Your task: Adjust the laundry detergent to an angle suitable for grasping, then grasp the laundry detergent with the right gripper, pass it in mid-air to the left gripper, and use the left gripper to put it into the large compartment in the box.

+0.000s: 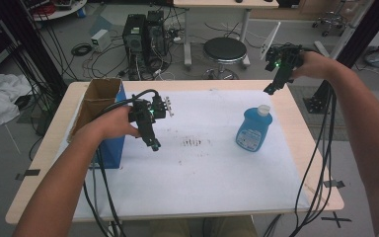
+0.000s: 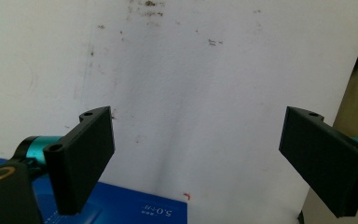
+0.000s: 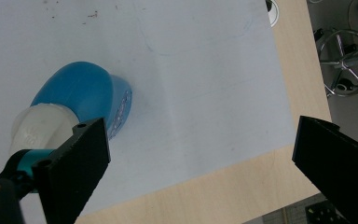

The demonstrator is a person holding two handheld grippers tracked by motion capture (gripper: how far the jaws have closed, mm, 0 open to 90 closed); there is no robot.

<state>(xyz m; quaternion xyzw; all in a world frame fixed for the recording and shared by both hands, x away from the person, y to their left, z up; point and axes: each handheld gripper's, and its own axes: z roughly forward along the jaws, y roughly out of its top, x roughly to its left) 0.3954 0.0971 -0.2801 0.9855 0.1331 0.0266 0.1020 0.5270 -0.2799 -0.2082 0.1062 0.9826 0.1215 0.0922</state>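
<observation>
Both grippers—left (image 1: 156, 144), right (image 1: 268, 89)—jaws spread, empty; blue bottle (image 1: 254, 129) upright btwn them.

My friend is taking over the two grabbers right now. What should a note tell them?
Left gripper: open, holding nothing, above the white sheet beside the blue box.
Right gripper: open, holding nothing, in the air near the table's far right corner.
Blue bottle: stands upright on the sheet, white cap on, nearer the right gripper; nothing touches it.
Done: nothing picked up so far.
Left: probably lower the right gripper to the bottle and grip it.
</observation>
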